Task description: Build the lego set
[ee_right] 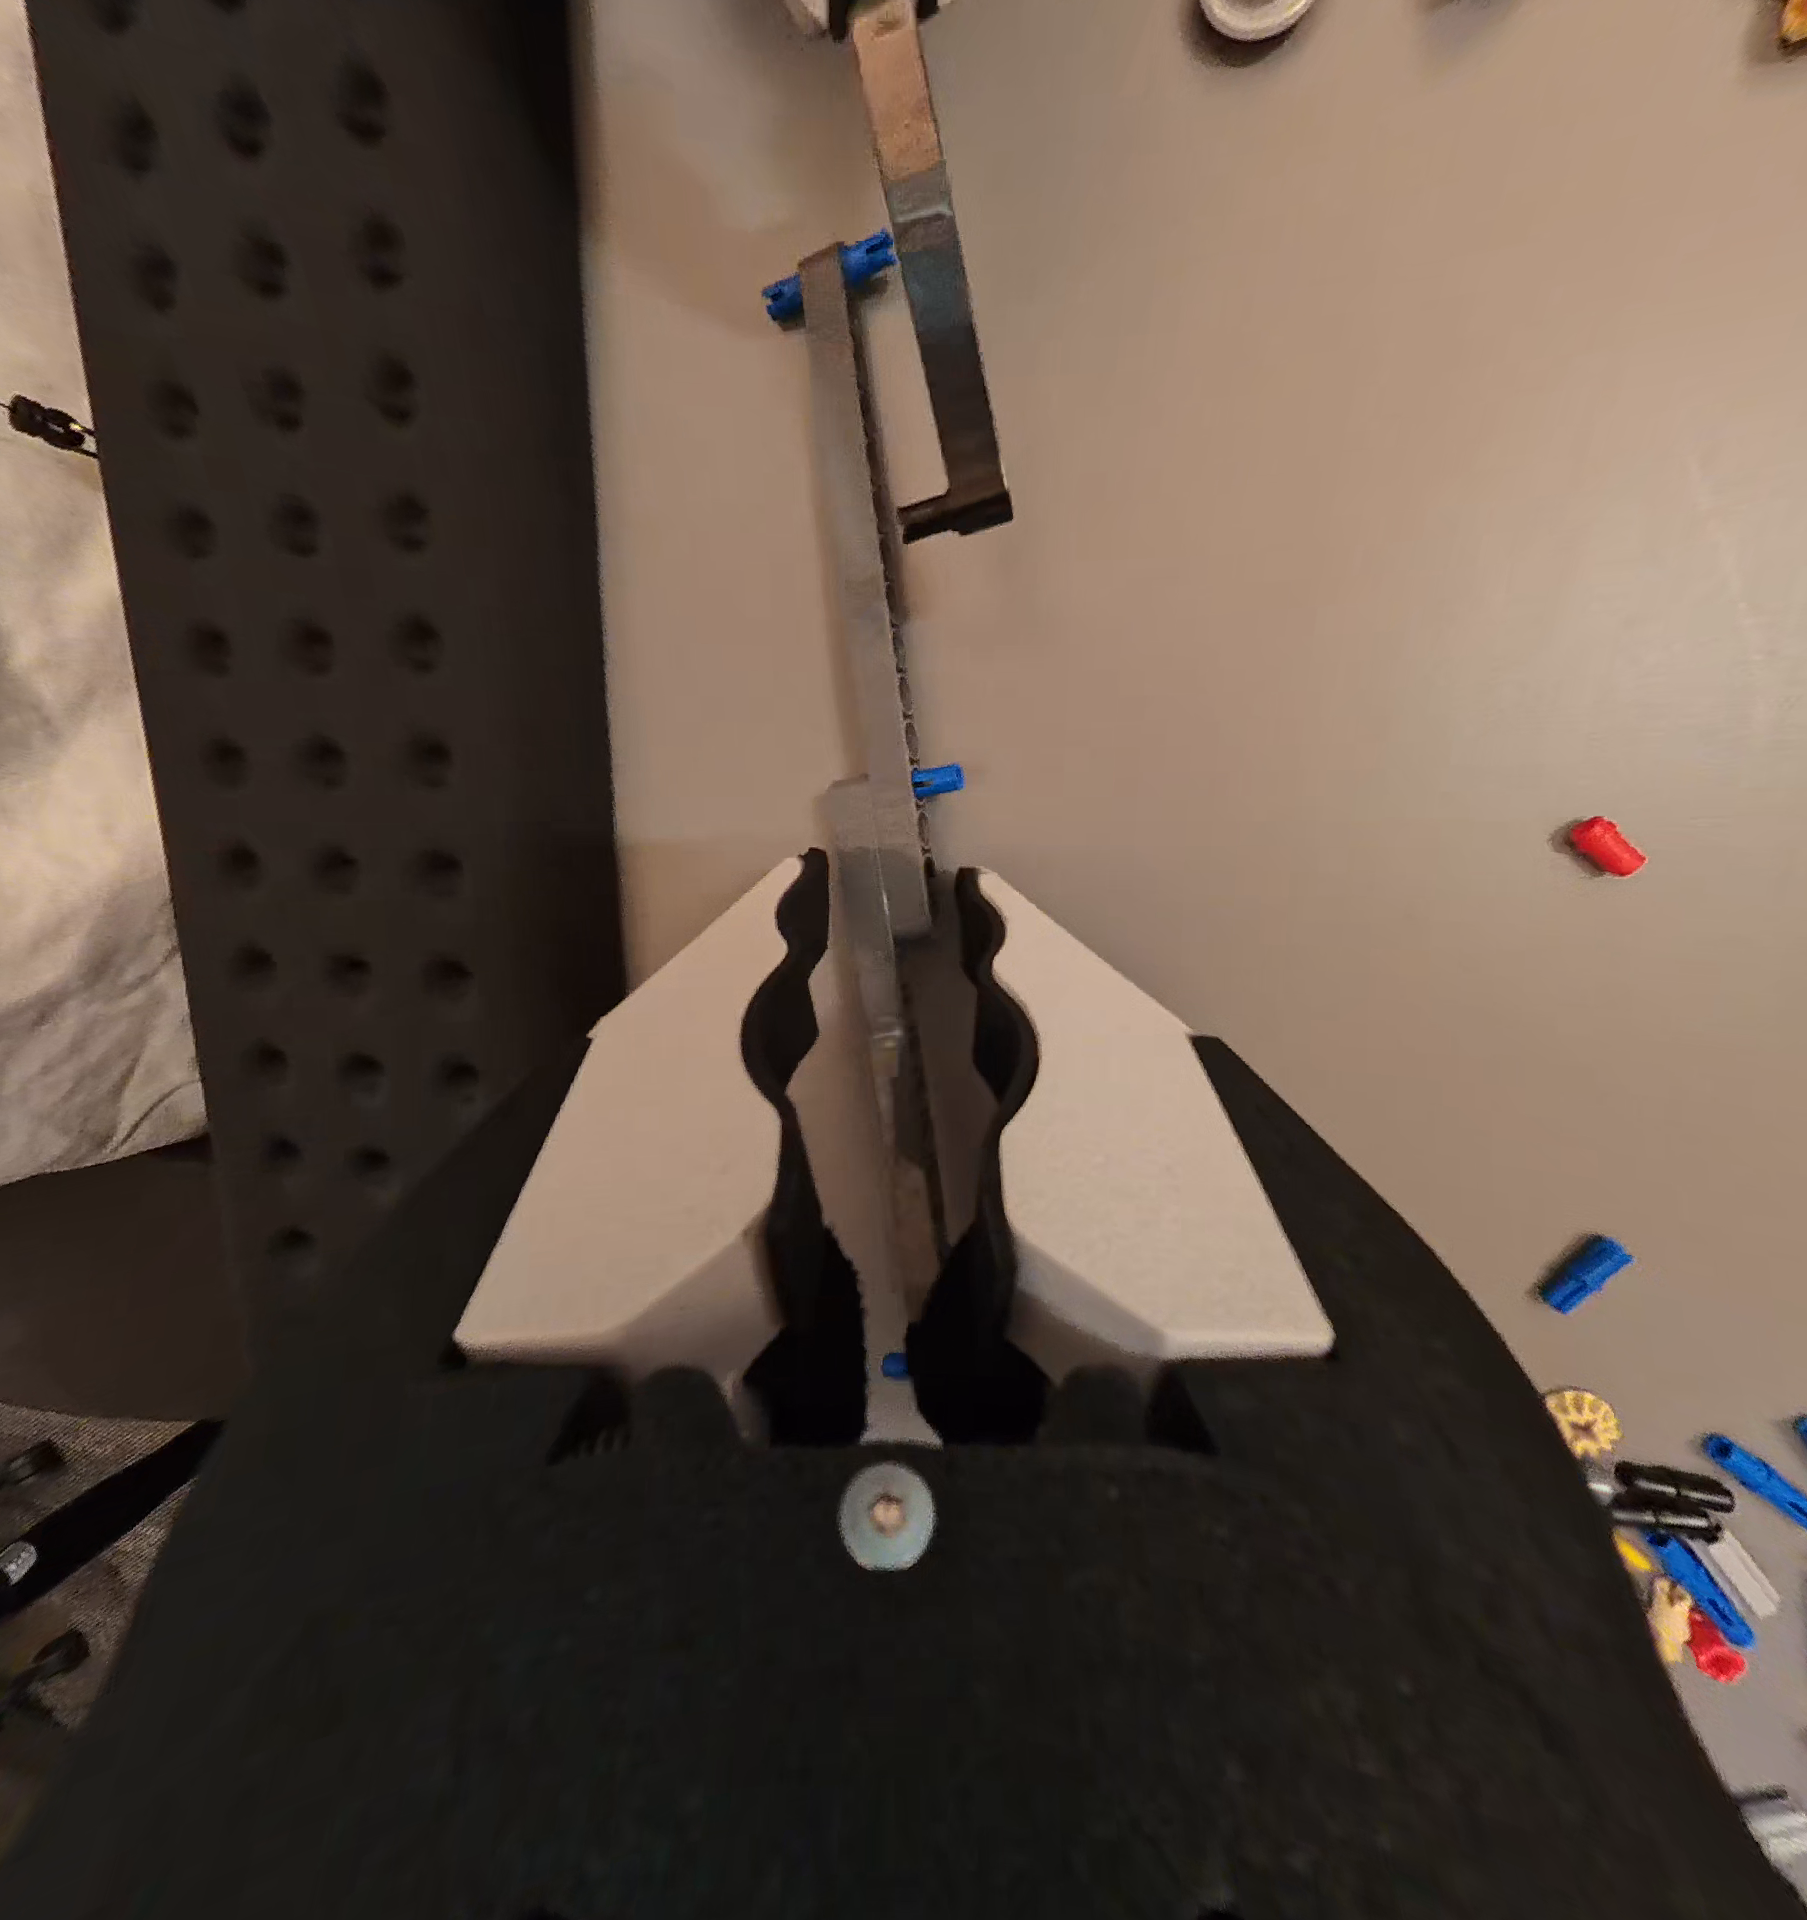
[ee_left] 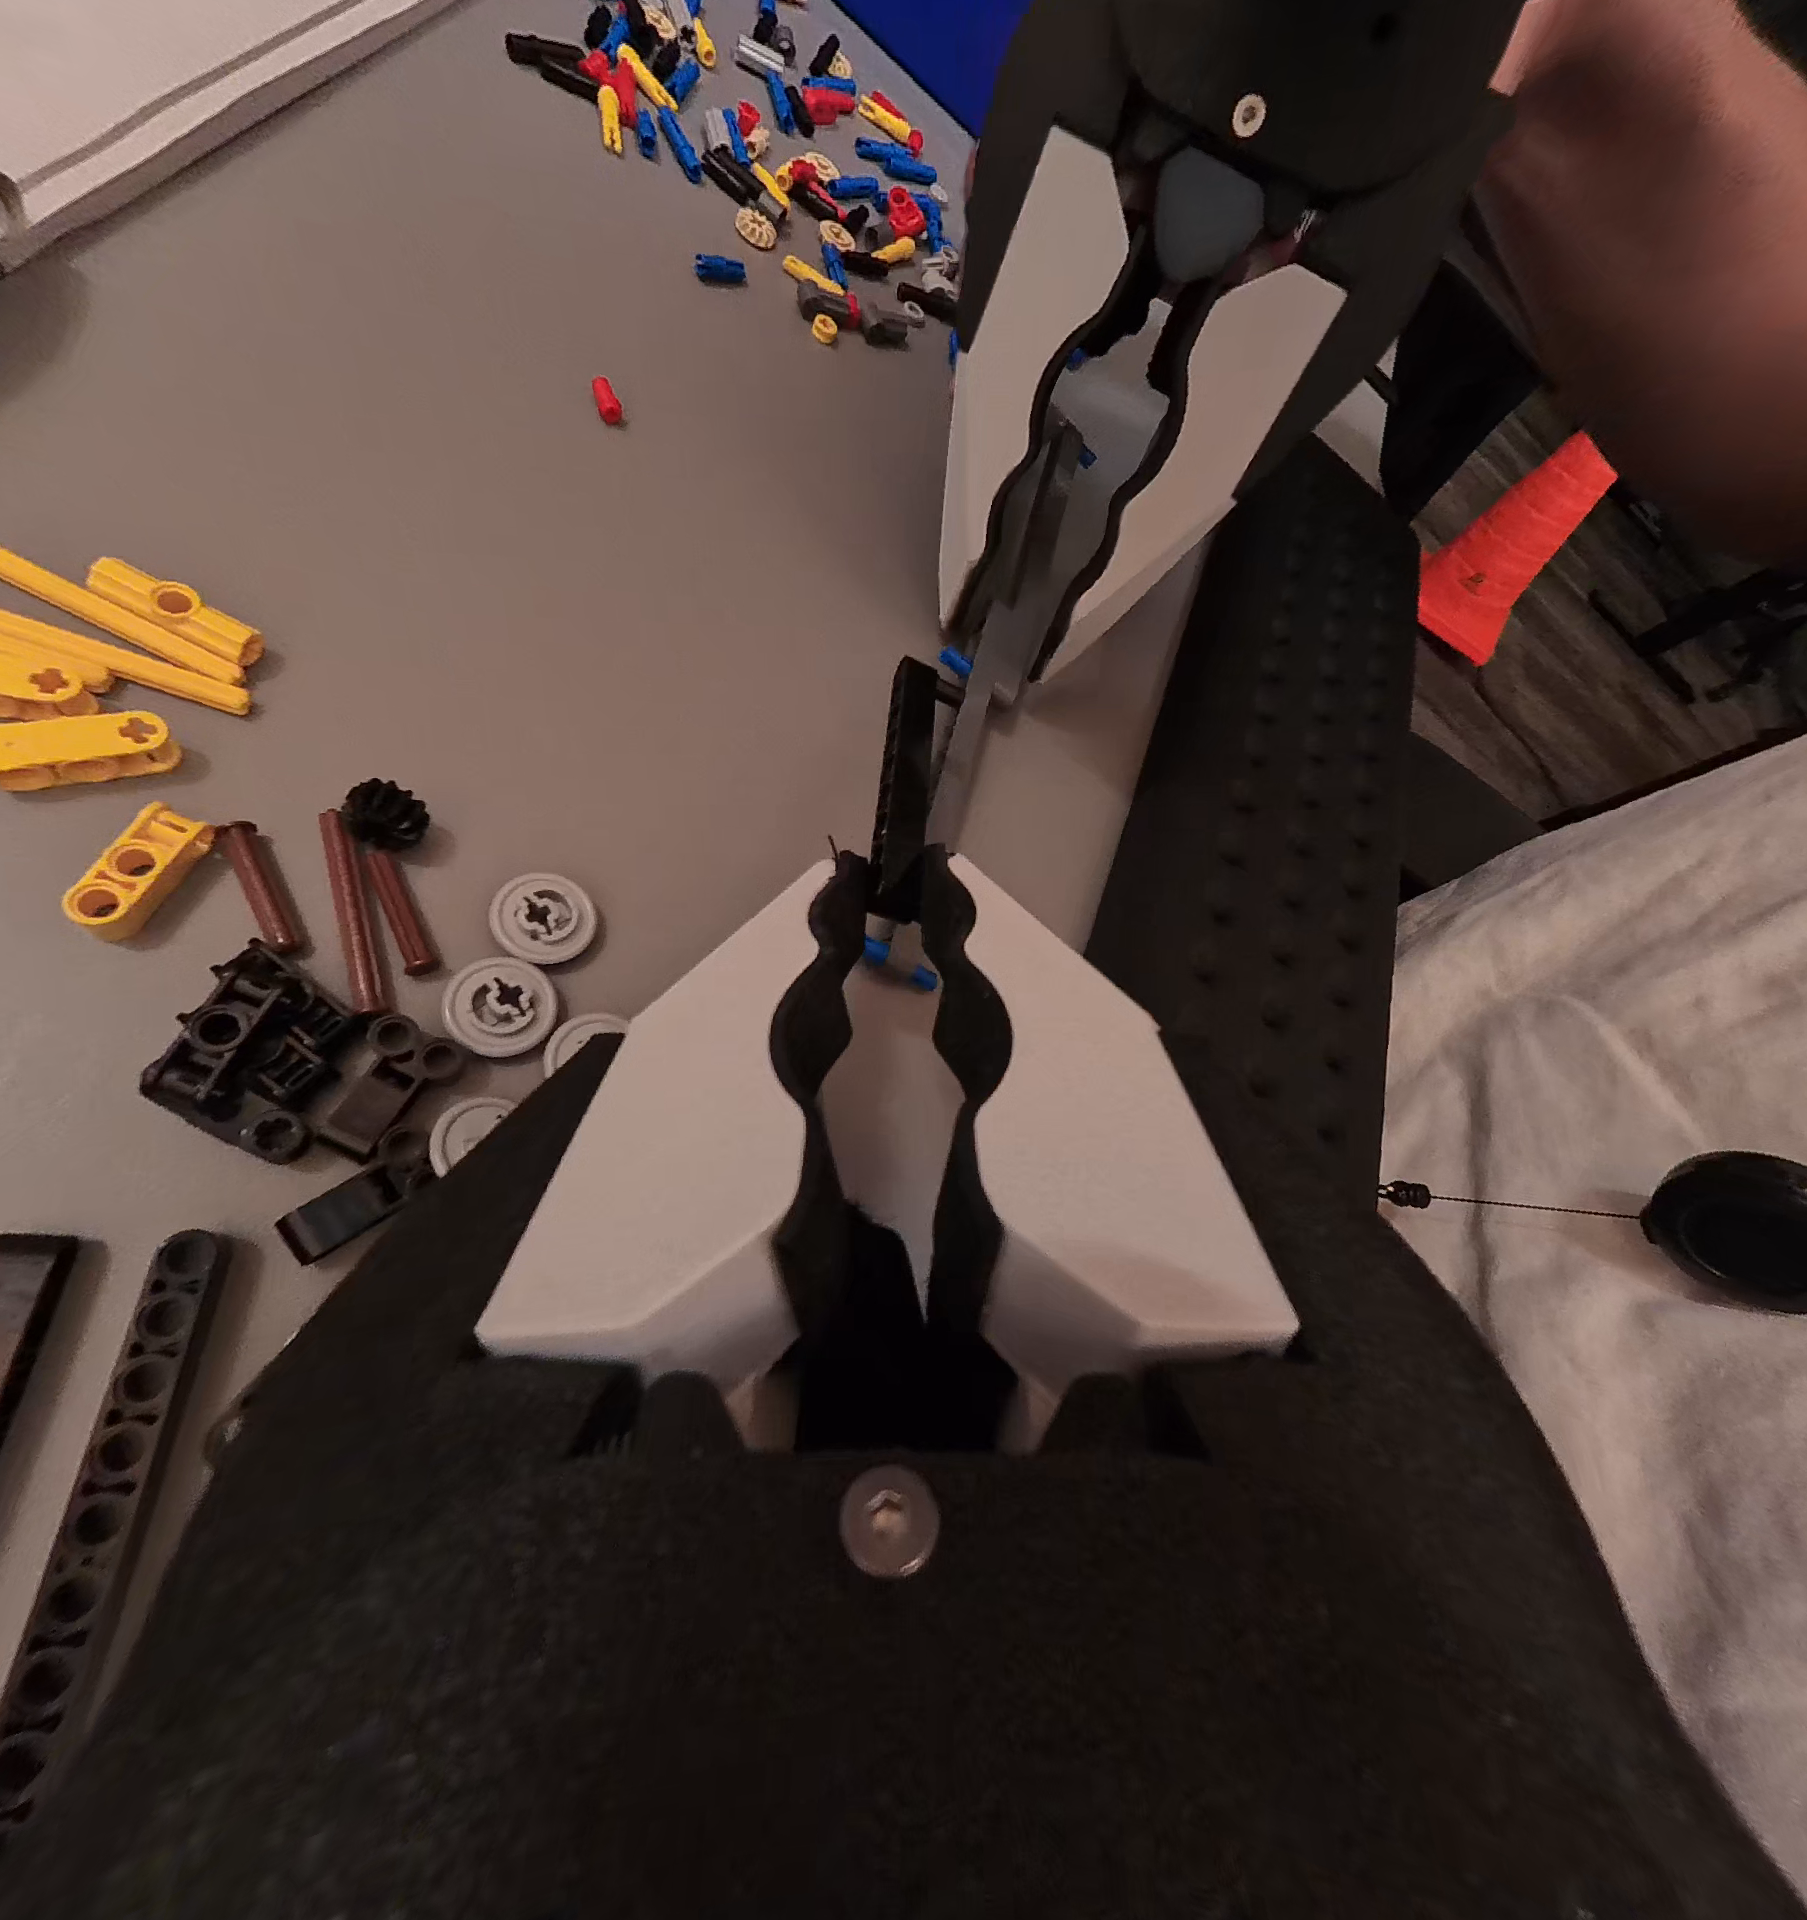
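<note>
1. Spanning the gap between two grippers, a partly built lego assembly is held above a grey table (ee_left: 463,436); the left gripper (ee_left: 894,914) is seen closed narrow on the near end of a black beam (ee_left: 904,769), with blue pins (ee_left: 878,951) showing between its black pads.
2. Toward 12 o'clock in the left wrist view, the right gripper (ee_left: 1060,540) is seen closed narrow on a long grey beam (ee_right: 863,623); a hand (ee_left: 1688,270) grips it at 1 o'clock.
3. In the right wrist view, the right gripper (ee_right: 883,904) is seen with the grey beam running up toward 12 o'clock, blue pins projecting from it, and the black beam lying just beside it.
4. Loose parts are left on the table: yellow beams (ee_left: 99,665) at 9 o'clock, grey wheel hubs (ee_left: 520,961) near centre, small pins (ee_left: 774,135) heaped at 12 o'clock, a lone red pin (ee_left: 606,399) apart.
5. Joining the two beams appears to be the step in hand; it would be done best with pins and holes lined up squarely first; pressure is best applied straight along the pins, both grips kept firm so neither beam twists.
</note>
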`<action>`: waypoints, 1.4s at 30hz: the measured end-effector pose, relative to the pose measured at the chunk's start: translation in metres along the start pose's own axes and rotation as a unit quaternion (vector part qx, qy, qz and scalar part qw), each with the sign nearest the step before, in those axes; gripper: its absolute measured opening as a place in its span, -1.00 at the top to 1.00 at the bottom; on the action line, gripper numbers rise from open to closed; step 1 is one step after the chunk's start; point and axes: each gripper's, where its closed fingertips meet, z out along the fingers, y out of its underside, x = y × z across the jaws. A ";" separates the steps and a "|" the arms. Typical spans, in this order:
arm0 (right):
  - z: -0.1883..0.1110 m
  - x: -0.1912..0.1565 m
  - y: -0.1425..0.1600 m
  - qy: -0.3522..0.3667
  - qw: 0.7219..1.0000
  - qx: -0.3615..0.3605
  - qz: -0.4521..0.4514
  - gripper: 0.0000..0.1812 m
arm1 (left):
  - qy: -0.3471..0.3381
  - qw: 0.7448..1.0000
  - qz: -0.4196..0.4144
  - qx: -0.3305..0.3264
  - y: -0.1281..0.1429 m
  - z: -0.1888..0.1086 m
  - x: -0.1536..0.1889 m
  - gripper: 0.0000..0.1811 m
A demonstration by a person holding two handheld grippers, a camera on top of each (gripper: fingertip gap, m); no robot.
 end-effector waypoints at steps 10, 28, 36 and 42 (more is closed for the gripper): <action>-0.035 0.014 -0.061 0.149 0.977 0.154 -0.020 0.64 | 0.059 0.997 -0.052 0.009 -0.010 0.003 0.010 0.91; 0.014 0.013 -0.069 0.147 0.983 0.064 -0.089 0.89 | 0.031 0.999 -0.043 -0.012 -0.002 0.016 -0.004 0.78; 0.026 0.014 -0.058 0.138 0.981 -0.009 -0.139 0.90 | -0.088 0.975 0.192 -0.072 0.019 0.017 -0.005 0.54; 0.029 0.011 -0.059 0.065 0.993 0.010 -0.098 0.89 | -0.061 0.974 0.195 -0.099 0.025 0.033 -0.001 0.57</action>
